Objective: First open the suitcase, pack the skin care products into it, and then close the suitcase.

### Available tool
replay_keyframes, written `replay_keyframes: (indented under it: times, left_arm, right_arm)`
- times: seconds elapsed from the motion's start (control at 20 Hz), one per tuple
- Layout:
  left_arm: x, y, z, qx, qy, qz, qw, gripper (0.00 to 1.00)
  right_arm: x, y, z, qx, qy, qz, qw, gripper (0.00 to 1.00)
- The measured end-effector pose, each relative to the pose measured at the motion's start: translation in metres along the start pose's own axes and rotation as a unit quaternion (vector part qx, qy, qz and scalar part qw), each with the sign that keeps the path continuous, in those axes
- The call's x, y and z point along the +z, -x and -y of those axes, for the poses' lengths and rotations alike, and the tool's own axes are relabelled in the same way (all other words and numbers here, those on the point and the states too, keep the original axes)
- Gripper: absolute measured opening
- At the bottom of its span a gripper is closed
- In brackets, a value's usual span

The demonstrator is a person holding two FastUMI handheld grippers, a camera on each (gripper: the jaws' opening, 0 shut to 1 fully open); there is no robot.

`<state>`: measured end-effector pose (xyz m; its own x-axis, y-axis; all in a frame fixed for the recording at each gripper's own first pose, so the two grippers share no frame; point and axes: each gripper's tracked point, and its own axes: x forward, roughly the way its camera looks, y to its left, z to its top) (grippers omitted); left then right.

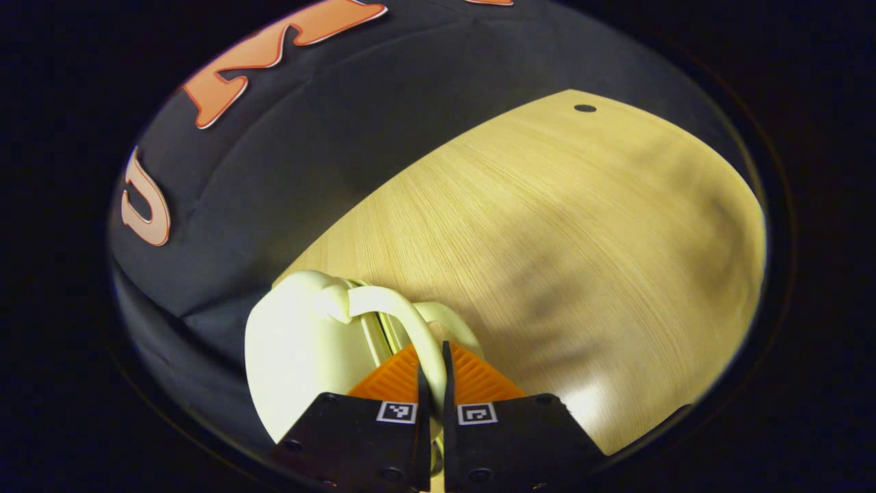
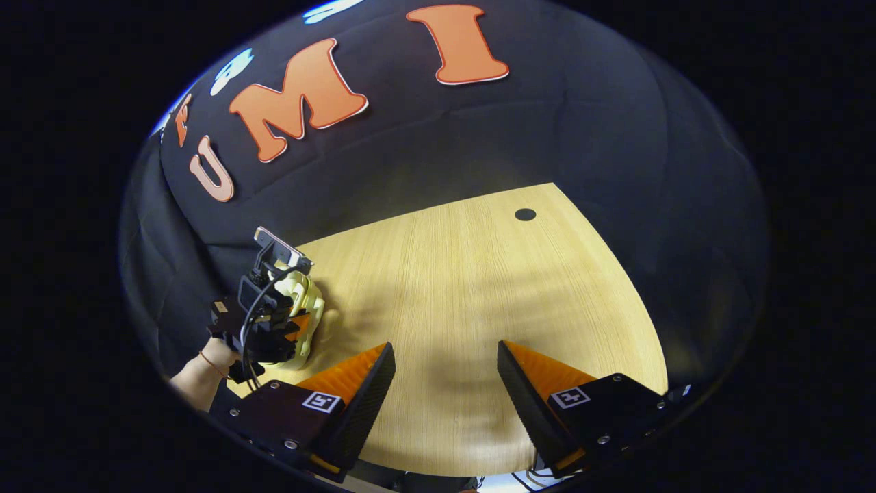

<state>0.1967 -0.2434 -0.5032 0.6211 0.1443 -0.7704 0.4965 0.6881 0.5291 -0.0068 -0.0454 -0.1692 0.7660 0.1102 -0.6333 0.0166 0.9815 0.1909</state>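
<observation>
One suitcase (image 1: 301, 349); left claw (image 1: 431, 370) clamps its handle (image 1: 404, 315); right claw (image 2: 445, 383) agape.

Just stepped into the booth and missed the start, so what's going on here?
A person is working with two handheld grippers over a wooden table. The left gripper has its jaws closed on the handle of a small cream suitcase, which looks closed. The right gripper hovers open above bare tabletop.

Light wood-grain counter (image 2: 479, 287), curved far edge, small dark round hole (image 2: 525, 214) near far corner. Black cloth wall (image 2: 582, 123) behind it. Soft shadows across surface.
</observation>
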Motion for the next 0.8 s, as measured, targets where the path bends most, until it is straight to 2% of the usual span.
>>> replay_keyframes:
  times: [0.1, 0.25, 0.35, 0.45, 0.5, 0.55, 0.65, 0.7, 0.8]
  left_arm:
    - [-0.002, 0.002, 0.004, 0.013, -0.024, -0.009, 1.000, 0.07]
    - [-0.005, 0.002, 0.005, 0.005, -0.024, -0.010, 1.000, 0.16]
    - [-0.004, 0.004, 0.003, -0.007, -0.015, -0.006, 1.000, 0.17]
    - [-0.004, 0.014, 0.010, -0.035, 0.006, 0.004, 0.999, 0.25]
    - [-0.002, 0.023, 0.011, -0.043, 0.015, 0.011, 0.999, 0.25]
    - [0.003, 0.032, 0.011, -0.057, 0.028, 0.021, 0.998, 0.38]
    - [0.014, 0.042, 0.016, -0.081, 0.066, 0.052, 0.993, 0.79]
    - [0.026, 0.059, 0.007, -0.076, 0.083, 0.076, 0.991, 1.00]
    - [0.051, 0.091, -0.022, -0.055, 0.114, 0.135, 0.983, 0.98]
  right_arm:
    - [-0.004, 0.000, 0.001, 0.001, 0.001, -0.004, 1.000, 0.96]
    - [-0.003, 0.002, -0.003, 0.008, -0.001, -0.002, 1.000, 0.96]
    - [-0.002, 0.002, -0.005, 0.012, 0.000, -0.002, 1.000, 0.96]
    - [-0.003, -0.001, -0.009, 0.017, 0.003, -0.003, 1.000, 0.96]
    - [-0.003, -0.002, -0.011, 0.019, 0.006, -0.004, 1.000, 0.96]
    - [-0.002, -0.003, -0.015, 0.021, 0.009, -0.004, 1.000, 0.96]
    - [0.000, -0.006, -0.025, 0.028, 0.015, -0.003, 0.999, 0.96]
    - [0.005, -0.007, -0.030, 0.029, 0.020, 0.002, 0.999, 0.96]
    - [0.015, -0.006, -0.041, 0.027, 0.039, 0.019, 0.999, 0.96]
